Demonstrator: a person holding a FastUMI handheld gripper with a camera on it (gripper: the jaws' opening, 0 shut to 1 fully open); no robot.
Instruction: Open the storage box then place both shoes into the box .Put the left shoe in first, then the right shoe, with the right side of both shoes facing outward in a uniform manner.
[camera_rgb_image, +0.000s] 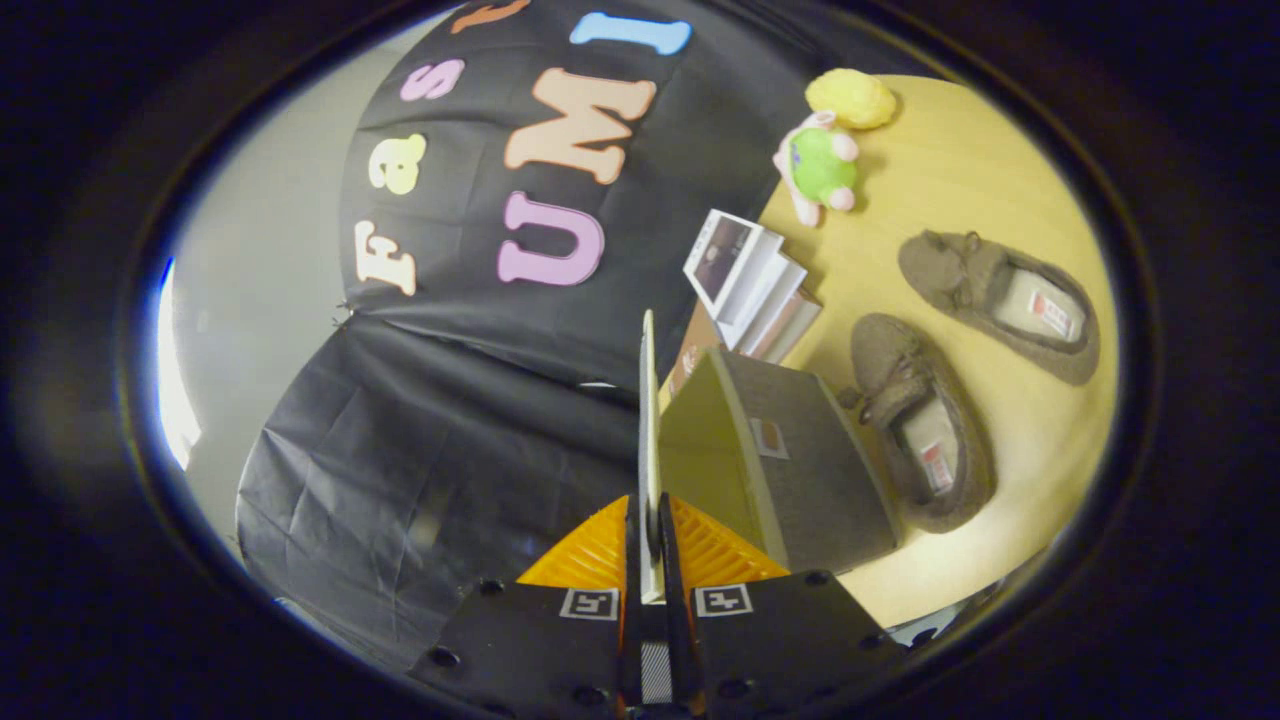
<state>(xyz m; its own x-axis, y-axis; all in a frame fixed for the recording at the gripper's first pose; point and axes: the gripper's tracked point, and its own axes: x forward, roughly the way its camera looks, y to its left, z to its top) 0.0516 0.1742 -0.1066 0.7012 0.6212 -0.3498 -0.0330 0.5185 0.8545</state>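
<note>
Gripper (650, 560) fingers pinched tight on thin edge of storage box lid (647, 420), lid swung up edge-on. Storage box (790, 470) on table (1000, 170), open or nearly so. Both shoes (925, 425) (1005, 300) out on table beside box, none loaded: placing left, then right, remains. Insole labels too small to read. Plush toys (825, 165) and small white boxes (745, 275) sit toward table's far edge.

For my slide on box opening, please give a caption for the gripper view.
Gripper shut on the lid of the storage box, lid swung open; two shoes wait on the table.
</note>
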